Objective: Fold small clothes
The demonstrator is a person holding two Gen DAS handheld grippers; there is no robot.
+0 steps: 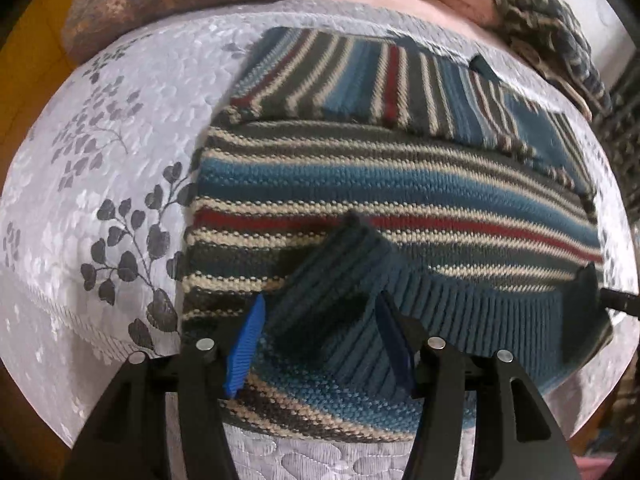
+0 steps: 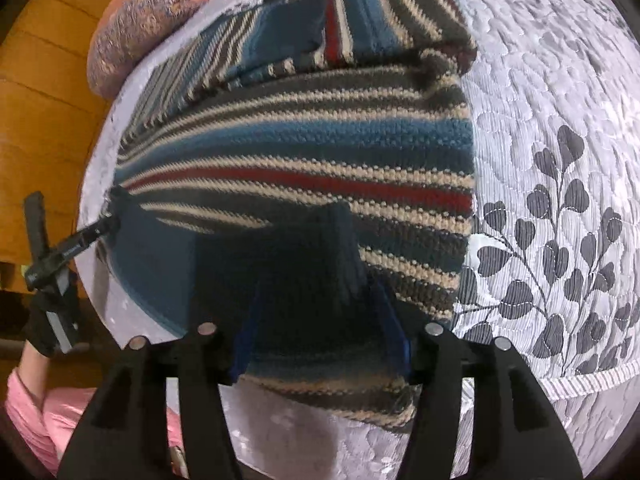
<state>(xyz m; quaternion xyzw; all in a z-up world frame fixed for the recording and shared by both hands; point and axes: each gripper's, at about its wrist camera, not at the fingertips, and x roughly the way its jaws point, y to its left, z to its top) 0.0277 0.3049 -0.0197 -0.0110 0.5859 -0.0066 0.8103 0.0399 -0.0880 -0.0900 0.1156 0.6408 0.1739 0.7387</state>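
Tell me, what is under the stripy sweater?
Under the striped sweater lies a pale quilted bedspread with grey leaf prints, showing all around it. Whatever sits directly beneath the knit is covered. Both the left gripper and right gripper pinch its ribbed hem.

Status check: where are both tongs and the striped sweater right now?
Left tongs and right tongs each pinch the sweater's ribbed hem. Striped sweater flat on bedspread, sleeves folded in. Nothing blocking.

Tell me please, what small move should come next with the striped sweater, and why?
Probably lift both tongs together and carry the ribbed hem forward toward the folded-in sleeves. The left tongs and right tongs each pinch a raised hem corner of the striped sweater, while its body lies flat on the quilted cover.
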